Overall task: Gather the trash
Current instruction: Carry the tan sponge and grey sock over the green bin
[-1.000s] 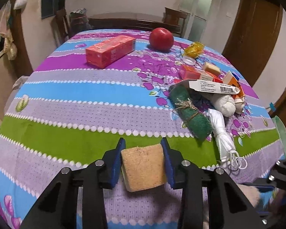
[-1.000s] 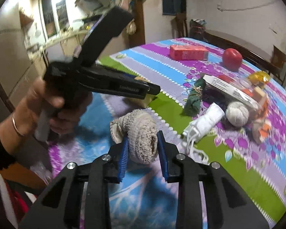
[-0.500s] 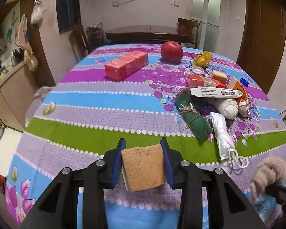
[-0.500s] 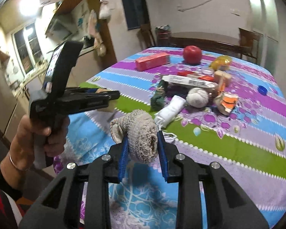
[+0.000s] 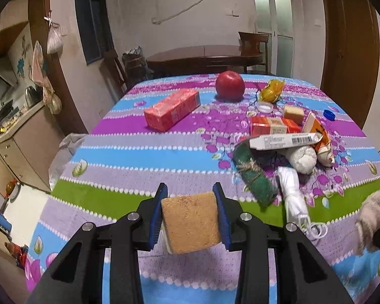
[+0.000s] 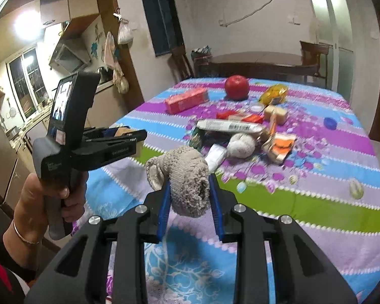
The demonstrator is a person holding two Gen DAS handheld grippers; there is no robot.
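Left gripper point(image 5: 190, 211): fingers clamped on a tan sponge block point(image 5: 191, 224), blue pads pressed on both its sides; block held clear above the counter's near edge.
Right gripper point(image 6: 188, 197): fingers closed around a rolled beige sock point(image 6: 187, 190), a loose end flopping out to the left; roll held above the counter.
Left hand point(image 6: 48, 197): seen in the right wrist view, wrapped around the left gripper's black handle, bangle on the wrist.
Counter point(image 5: 129, 157): covered in a striped floral cloth of purple, blue, green.
Trash pile, right half of counter: green scouring pad point(image 5: 253, 174) tied with string, white rolled cloth point(image 5: 291, 192) just beside it, white sock ball point(image 5: 302, 158), long white carton with barcode point(image 5: 283, 140) lying across the pile, orange packets point(image 5: 271, 125) behind.
Far end: red apple point(image 5: 229, 85), yellow wrapper point(image 5: 272, 90) to its right, white cap point(image 5: 265, 106) near both.
Left of the apple: pink-red box point(image 5: 172, 109), lying alone, well apart from the pile.
Right edge: blue bottle cap point(image 5: 329, 114), apart from the rest.
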